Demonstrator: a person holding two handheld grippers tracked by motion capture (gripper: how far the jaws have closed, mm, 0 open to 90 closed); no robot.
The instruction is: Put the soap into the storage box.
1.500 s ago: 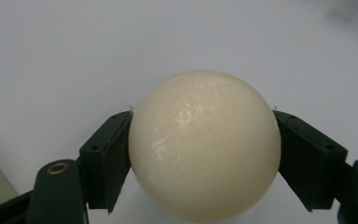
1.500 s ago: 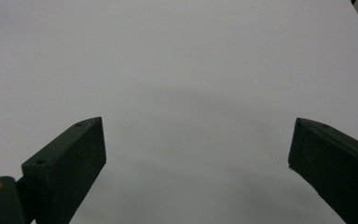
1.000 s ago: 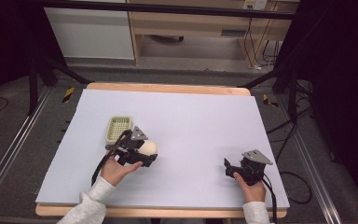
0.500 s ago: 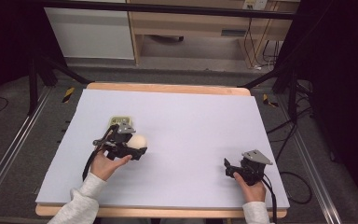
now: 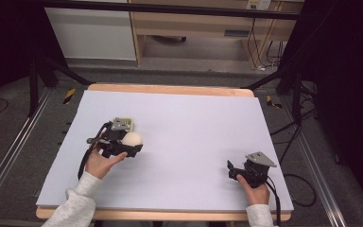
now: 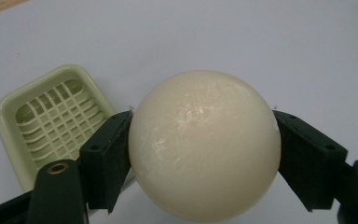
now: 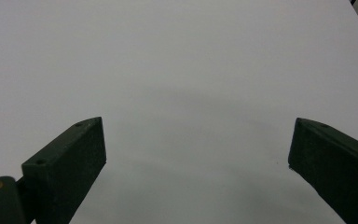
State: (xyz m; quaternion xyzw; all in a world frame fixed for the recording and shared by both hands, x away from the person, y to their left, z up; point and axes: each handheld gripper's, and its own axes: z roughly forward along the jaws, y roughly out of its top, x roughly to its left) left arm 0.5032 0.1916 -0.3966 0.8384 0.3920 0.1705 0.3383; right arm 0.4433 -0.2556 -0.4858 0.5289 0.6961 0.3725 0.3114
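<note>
Since a second ago, the left hand-held gripper [image 5: 133,144] has carried the cream ball [image 5: 133,139] away from the person and toward the worktop's left side, so that it now covers most of the pale green slotted tray [image 5: 128,122]; the right hand-held gripper [image 5: 230,170] has kept its place.

Seen from the left gripper view, the ball [image 6: 204,144] sits squarely between the two black jaws, which pinch it on both sides. The tray [image 6: 44,123] lies just beyond and to the left of the ball, on the worktop [image 6: 242,42], its grid bottom bare.

From the high view, the ball is just on the person's side of the tray and slightly to its right. The right hand-held gripper rests well apart from the tray, near the worktop's [image 5: 194,118] front right corner, held in the person's right hand [image 5: 255,191]. In the right gripper view its jaws stand spread wide with nothing but bare worktop [image 7: 177,70] between them.
</note>
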